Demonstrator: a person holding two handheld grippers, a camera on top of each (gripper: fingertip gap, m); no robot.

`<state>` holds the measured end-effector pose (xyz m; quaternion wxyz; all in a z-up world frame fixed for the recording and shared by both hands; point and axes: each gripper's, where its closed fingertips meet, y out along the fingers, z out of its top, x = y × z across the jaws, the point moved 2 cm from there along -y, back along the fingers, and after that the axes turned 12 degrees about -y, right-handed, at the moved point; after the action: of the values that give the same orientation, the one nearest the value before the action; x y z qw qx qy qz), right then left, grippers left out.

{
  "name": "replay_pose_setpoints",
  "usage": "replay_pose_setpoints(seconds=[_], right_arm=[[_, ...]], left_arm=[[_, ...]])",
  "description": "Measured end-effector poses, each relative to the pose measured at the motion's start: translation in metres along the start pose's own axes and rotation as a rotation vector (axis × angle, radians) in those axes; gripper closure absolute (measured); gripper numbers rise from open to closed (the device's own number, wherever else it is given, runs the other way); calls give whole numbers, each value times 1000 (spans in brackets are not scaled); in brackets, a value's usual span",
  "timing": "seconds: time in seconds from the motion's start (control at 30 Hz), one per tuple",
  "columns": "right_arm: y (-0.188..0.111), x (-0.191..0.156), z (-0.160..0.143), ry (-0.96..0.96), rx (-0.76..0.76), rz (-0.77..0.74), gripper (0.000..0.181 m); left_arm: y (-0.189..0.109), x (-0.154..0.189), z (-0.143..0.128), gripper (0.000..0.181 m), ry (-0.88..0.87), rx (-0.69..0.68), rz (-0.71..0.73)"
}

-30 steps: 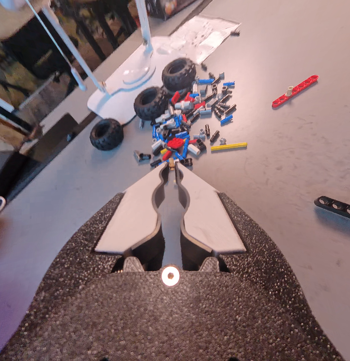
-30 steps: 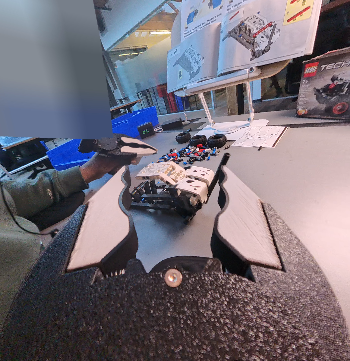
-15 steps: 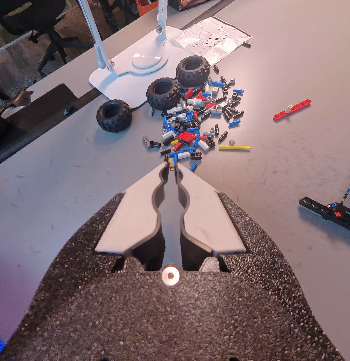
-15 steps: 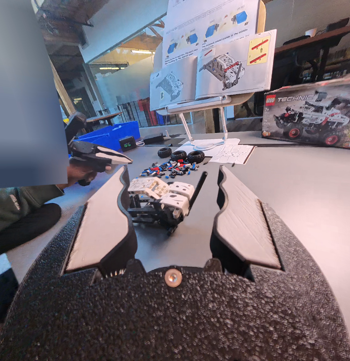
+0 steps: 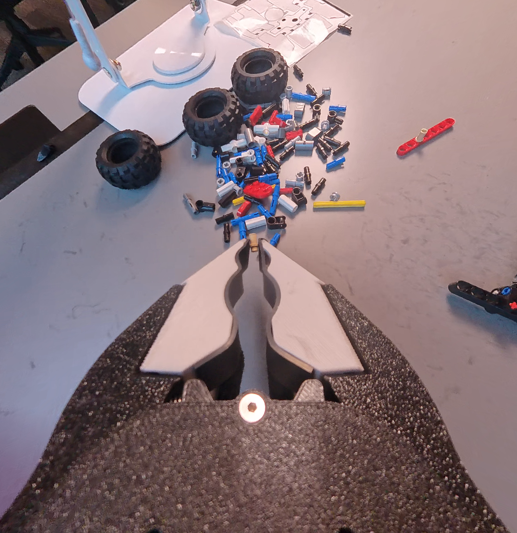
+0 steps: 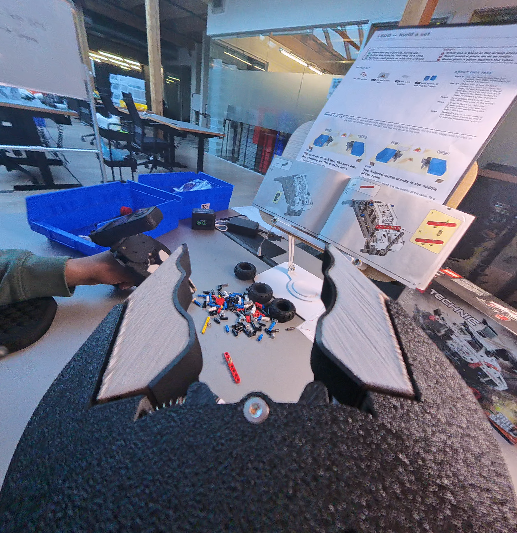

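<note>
A small tan pin point(image 5: 253, 238) is pinched at the very tips of the left gripper point(image 5: 253, 244), whose fingers are clenched on it just above the tabletop point(image 5: 78, 274). It sits at the near fringe of a loose pile of small parts point(image 5: 268, 161) in blue, black, grey and red.

Three black tyres point(image 5: 212, 116) lie unmounted at the pile's far side. Two of them touch the white stand base point(image 5: 153, 75) by the far edge of the tabletop. A yellow axle point(image 5: 339, 204) lies just right of the pile. A red beam point(image 5: 424, 137) with a pale pin standing in it lies well apart toward the right edge. At the right edge, a black beam of a partly built piece point(image 5: 482, 298) juts into view, most of it cut off.

The right gripper point(image 6: 255, 251) hangs released and empty above the red beam, its fingers spread wide. Ahead of it the stand carries an open booklet point(image 6: 367, 219), with the printed box point(image 6: 468, 346) at the right.

Two blue bins point(image 6: 87, 210) stand side by side at the far left, behind the hand point(image 6: 98, 271) that holds the left gripper. The farther bin holds a crumpled clear bag point(image 6: 193, 184). The nearer one's floor is partly hidden, and nothing shows in it
</note>
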<state>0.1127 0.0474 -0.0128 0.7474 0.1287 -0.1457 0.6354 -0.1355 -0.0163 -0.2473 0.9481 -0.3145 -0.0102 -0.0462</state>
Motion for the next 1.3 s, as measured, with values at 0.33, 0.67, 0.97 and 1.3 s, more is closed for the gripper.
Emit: replay_pose_setpoints(seconds=[0.33,0.67,0.97,1.3], right_arm=[[-2,-59,-35,119,-50,68,92],[-21,-36,-80,121,-121,85,93],[-32,-51,-79,58,-164,94,94],[-31,-44,-92,80,-212,-5,94]], left_arm=[[1,17,-12,176,65,-37,15],[10,21,-16,176,65,-100,-6],[7,29,-19,175,138,-93,18],[18,14,-7,156,71,-92,-38]])
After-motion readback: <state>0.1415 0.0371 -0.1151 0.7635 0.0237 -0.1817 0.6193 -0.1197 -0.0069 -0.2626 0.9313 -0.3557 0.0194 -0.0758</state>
